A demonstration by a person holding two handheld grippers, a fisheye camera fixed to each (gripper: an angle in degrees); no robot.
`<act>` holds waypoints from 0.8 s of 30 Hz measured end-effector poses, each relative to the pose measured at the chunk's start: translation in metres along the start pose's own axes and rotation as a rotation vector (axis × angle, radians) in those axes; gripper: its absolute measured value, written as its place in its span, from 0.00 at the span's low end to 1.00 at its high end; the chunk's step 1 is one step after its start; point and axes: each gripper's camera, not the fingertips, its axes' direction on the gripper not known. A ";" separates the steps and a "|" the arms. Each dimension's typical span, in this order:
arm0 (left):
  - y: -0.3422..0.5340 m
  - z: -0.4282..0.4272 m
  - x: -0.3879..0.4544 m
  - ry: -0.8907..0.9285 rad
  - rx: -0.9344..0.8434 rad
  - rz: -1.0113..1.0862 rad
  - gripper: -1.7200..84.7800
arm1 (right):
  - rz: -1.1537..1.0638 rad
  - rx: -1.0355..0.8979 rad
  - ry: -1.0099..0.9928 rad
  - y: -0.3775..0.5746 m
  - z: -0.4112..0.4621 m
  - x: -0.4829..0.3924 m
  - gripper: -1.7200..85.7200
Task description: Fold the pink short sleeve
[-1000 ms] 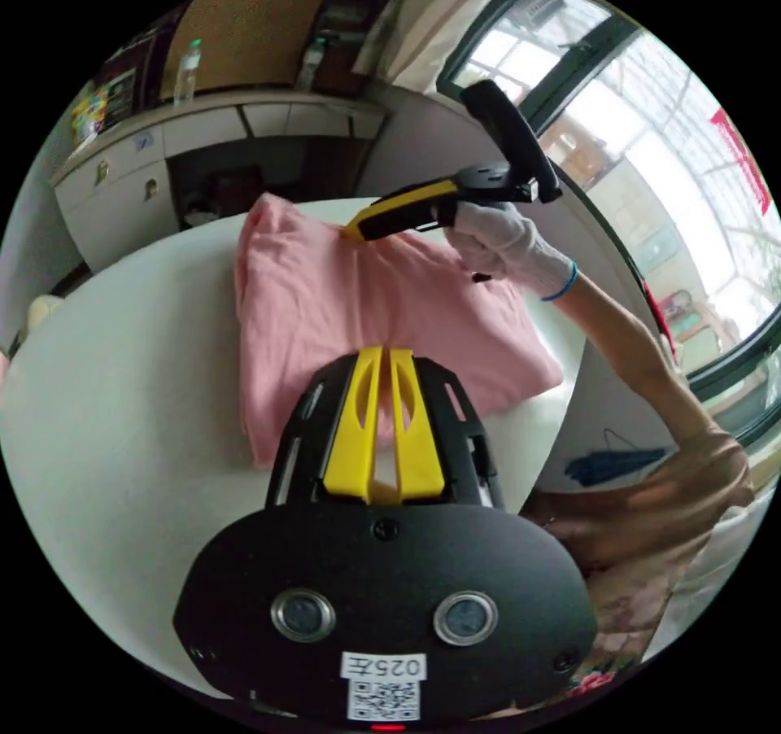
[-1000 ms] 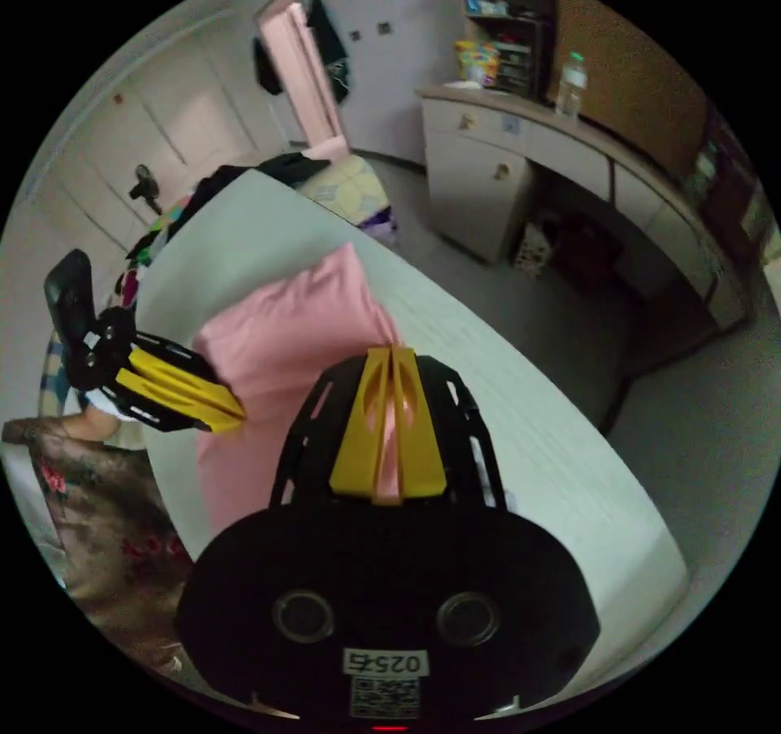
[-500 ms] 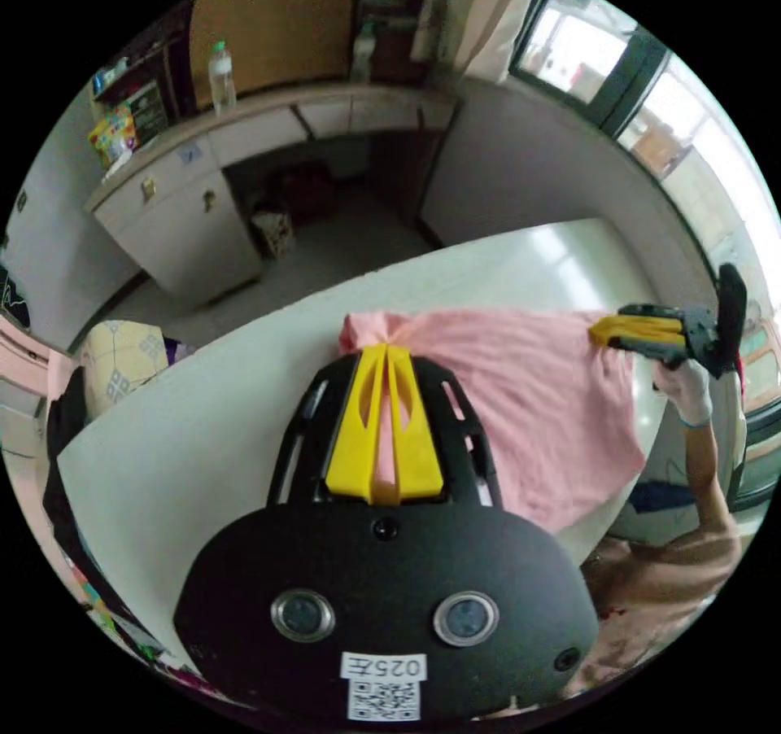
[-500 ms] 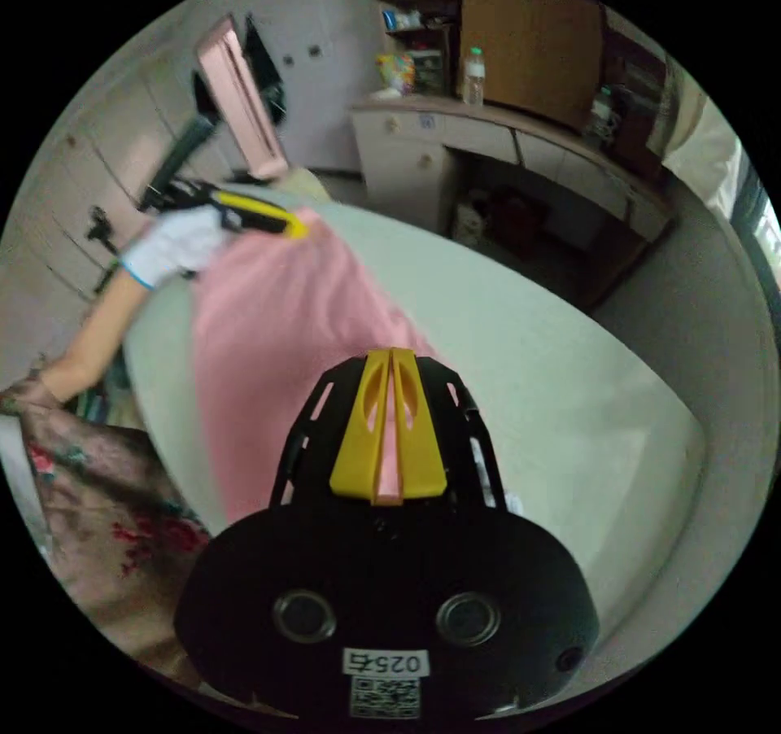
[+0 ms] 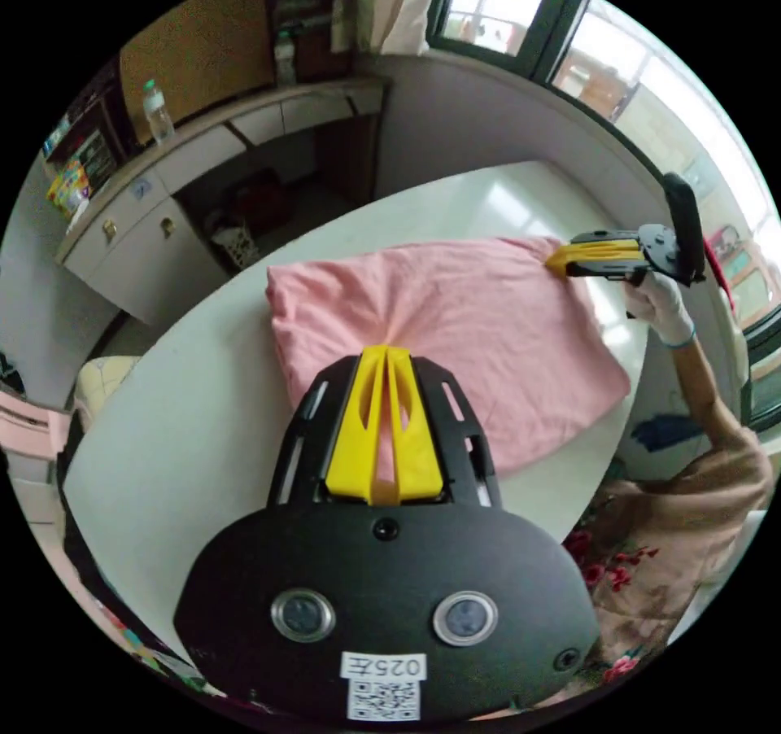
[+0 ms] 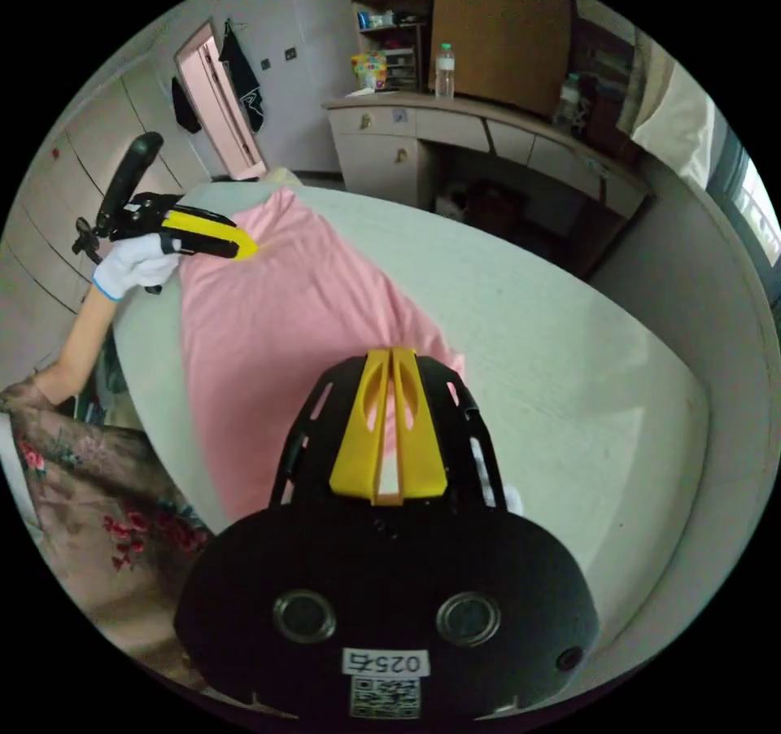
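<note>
A white table [image 5: 203,408] carries the load, its top smooth and pale with a rounded edge. A pink shirt [image 5: 455,327] lies directly on it, spread flat across the middle toward the near edge. In the right gripper view the same shirt [image 6: 277,327] runs lengthwise along the table [image 6: 569,392].

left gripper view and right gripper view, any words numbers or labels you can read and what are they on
No text can be quoted from these pictures.
White sticker on the left gripper housing: short printed code above a square code, a label, left unread.
White sticker on the right gripper housing: the same kind, left unread.
Bottle on the desk: label too small.
Colourful packet on the desk: print too blurred.
Pink shirt: no print visible.
</note>
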 end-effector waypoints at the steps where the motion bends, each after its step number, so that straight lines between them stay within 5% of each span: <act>1: 0.006 -0.012 -0.004 0.012 0.034 -0.028 0.01 | 0.000 0.059 -0.047 0.009 -0.012 -0.004 0.01; 5: 0.013 -0.017 -0.017 -0.124 0.041 -0.110 0.01 | -0.033 0.189 -0.146 0.028 -0.029 -0.033 0.01; 10: 0.002 0.011 -0.045 -0.009 -0.019 -0.152 0.01 | -0.128 -0.020 0.016 0.021 0.048 -0.047 0.01; 12: 0.007 0.013 -0.044 0.001 -0.022 -0.150 0.01 | -0.078 -0.009 -0.060 0.028 0.050 -0.031 0.01; 19: 0.102 0.005 0.015 0.161 -0.015 -0.082 0.01 | -0.154 -0.133 0.011 0.053 0.055 -0.023 0.01; 22: 0.129 -0.029 0.027 0.124 0.123 -0.087 0.01 | -0.134 -0.028 0.068 0.059 0.036 -0.033 0.01; 24: 0.126 -0.055 0.020 0.108 0.216 -0.102 0.01 | -0.134 0.131 -0.094 0.064 0.021 -0.054 0.01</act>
